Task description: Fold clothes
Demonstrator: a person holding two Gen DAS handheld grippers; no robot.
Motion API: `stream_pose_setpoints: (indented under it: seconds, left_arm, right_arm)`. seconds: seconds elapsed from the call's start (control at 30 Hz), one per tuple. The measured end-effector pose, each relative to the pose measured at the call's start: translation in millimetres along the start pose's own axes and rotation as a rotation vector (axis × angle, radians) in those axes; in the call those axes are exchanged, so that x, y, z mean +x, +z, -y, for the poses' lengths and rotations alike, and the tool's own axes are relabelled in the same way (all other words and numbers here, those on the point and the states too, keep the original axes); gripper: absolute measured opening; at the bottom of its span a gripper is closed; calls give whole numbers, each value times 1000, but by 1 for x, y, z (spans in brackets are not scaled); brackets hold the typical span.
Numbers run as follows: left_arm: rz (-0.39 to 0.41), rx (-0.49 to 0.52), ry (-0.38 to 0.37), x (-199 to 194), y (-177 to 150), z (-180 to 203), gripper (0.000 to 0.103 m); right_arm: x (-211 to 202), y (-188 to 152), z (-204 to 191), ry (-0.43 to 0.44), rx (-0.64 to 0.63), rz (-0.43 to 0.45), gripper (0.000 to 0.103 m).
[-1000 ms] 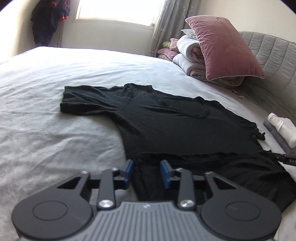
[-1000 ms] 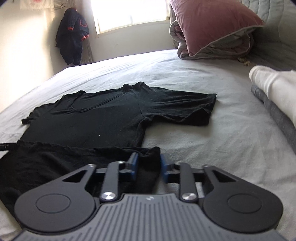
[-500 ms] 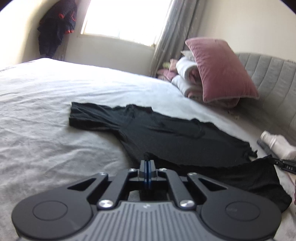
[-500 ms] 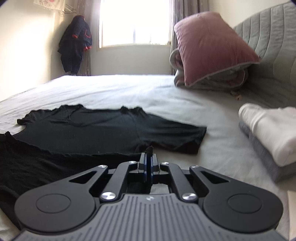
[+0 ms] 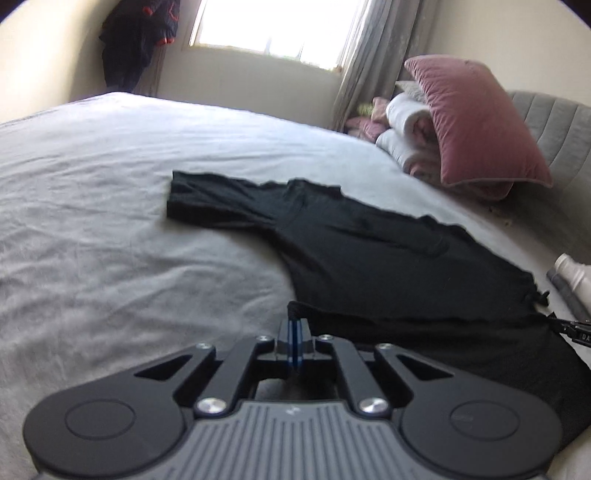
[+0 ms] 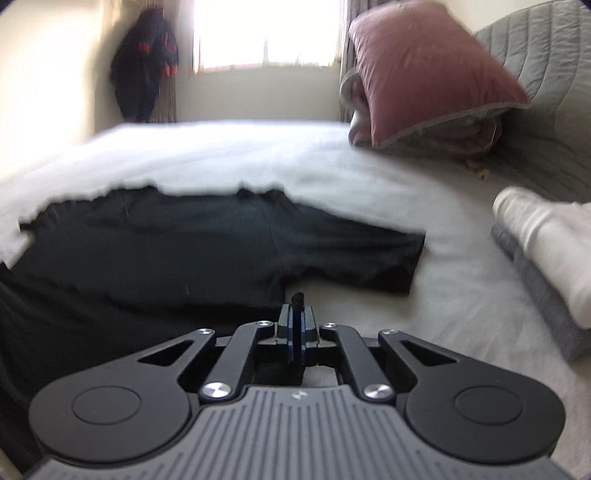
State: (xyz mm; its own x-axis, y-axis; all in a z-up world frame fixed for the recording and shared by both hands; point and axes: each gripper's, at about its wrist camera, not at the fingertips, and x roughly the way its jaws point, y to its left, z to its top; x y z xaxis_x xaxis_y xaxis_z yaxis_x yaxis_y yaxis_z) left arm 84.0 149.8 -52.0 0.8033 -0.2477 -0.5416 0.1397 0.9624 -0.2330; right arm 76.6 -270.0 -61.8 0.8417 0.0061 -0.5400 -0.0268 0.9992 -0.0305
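Grey bed sheet (image 5: 110,229) fills both views; everything below is placed relative to the black T-shirt (image 5: 369,251) lying flat on it, neck toward the window (image 5: 273,26). Pink velvet pillow (image 5: 476,122) on a pile of rolled bedding (image 5: 402,133), beyond the shirt by the grey quilted headboard (image 6: 546,62). Dark jacket (image 6: 146,62) hangs in the corner past the shirt's far side. Folded white garment on a grey one (image 6: 546,240), just off the shirt's sleeve side. Left gripper (image 5: 294,332): tongs pinched together on the shirt's near hem corner. Right gripper (image 6: 296,325): same, clamped on the opposite hem corner, a nub of black fabric poking out above the pads.
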Motion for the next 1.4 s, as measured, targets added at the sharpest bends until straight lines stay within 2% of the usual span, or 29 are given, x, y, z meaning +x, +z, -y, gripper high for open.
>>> stream_pose_setpoints:
  seconds: [0.03, 0.07, 0.13, 0.2, 0.23, 0.4, 0.53, 0.67, 0.87, 1.0, 1.1, 1.2, 1.3, 1.4]
  left_arm:
    - [-1, 1, 2, -1, 1, 0, 4]
    - [-4, 3, 6, -2, 1, 0, 7]
    - [-35, 24, 30, -7, 4, 2, 26]
    - [-81, 16, 15, -17, 9, 1, 41]
    - [-105, -14, -12, -23, 11, -4, 41]
    - [-191, -171, -144, -55, 12, -26, 41]
    - [-227, -218, -213, -75, 2, -35, 40]
    - [-230, -152, -212, -87, -8, -28, 39]
    - [-215, -56, -258, -92, -14, -14, 38]
    - [-218, 2, -239, -89, -16, -1, 31]
    - [-211, 38, -212, -88, -17, 6, 30]
    - [-218, 53, -154, -85, -18, 8, 30]
    - [-228, 43, -146, -82, -17, 5, 30]
    - [-232, 44, -152, -79, -18, 6, 17]
  right_arm:
    - [1, 0, -1, -2, -5, -7, 5]
    - [1, 0, -2, -5, -9, -15, 11]
    - [-4, 3, -2, -14, -14, -37, 21]
    - [-13, 6, -2, 2, -15, -65, 41]
    - [-19, 7, 0, 21, -14, -77, 42]
    - [-55, 7, 16, 146, 72, -121, 42]
    - [-77, -3, 32, 244, 190, -174, 42]
    - [-94, -15, 34, 311, 237, -196, 42]
    - [-98, -26, 19, 354, 210, -216, 42]
    - [-92, -30, 17, 371, 220, -225, 41]
    - [-92, -29, 21, 396, 264, -197, 31]
    - [-90, -27, 25, 409, 300, -188, 31]
    - [-85, -28, 26, 395, 301, -207, 31]
    - [-83, -29, 26, 402, 302, -215, 24]
